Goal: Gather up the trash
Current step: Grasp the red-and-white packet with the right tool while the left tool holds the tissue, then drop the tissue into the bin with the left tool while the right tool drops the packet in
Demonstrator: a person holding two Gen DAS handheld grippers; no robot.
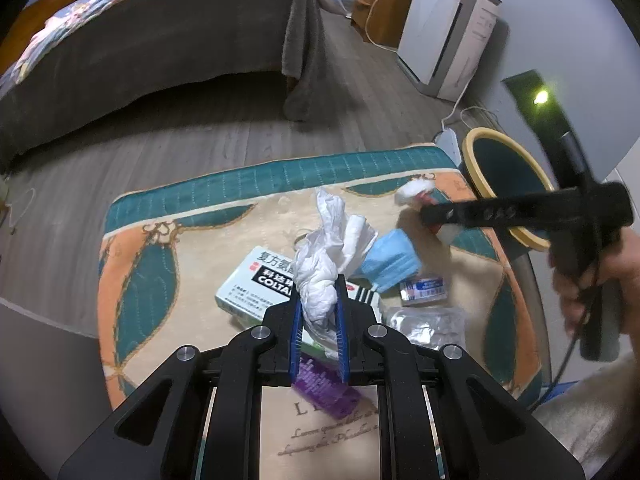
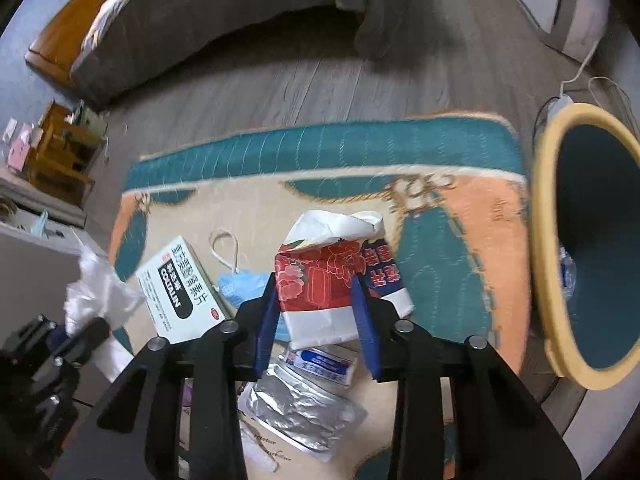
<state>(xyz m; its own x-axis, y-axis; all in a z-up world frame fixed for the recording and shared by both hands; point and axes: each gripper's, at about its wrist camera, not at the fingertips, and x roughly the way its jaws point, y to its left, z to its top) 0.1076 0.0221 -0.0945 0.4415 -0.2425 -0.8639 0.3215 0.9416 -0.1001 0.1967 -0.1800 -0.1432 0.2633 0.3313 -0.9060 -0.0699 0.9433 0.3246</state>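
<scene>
So there's a big bed (image 1: 168,28) with a grey cover taking up the far side of the room, wood floor (image 1: 224,128) all around it. Closer in, a teal, cream and orange rug (image 1: 160,240) is where all the junk sits. Off its right corner stands a trash bin (image 2: 544,240) with a yellow rim and dark teal inside, something clear and crinkly down in it.

On the rug: a white medicine box (image 1: 256,280) with black lettering, a blue face mask (image 1: 394,262) just beside it, a silver foil blister pack (image 2: 304,404), a small blue-and-white packet (image 1: 424,290) and a purple wrapper (image 1: 324,388) nearest the camera.

The left gripper (image 1: 319,300) has its fingers squeezed narrow on a wad of white tissue (image 1: 320,276), which sticks up out of them above the medicine box. The right gripper (image 2: 316,308) has a red-and-white flowery paper packet (image 2: 332,276) between its blue fingers, pressed on both sides, held above the rug to the left of the bin. A hand (image 1: 592,276) is wrapped round that gripper's handle.
</scene>
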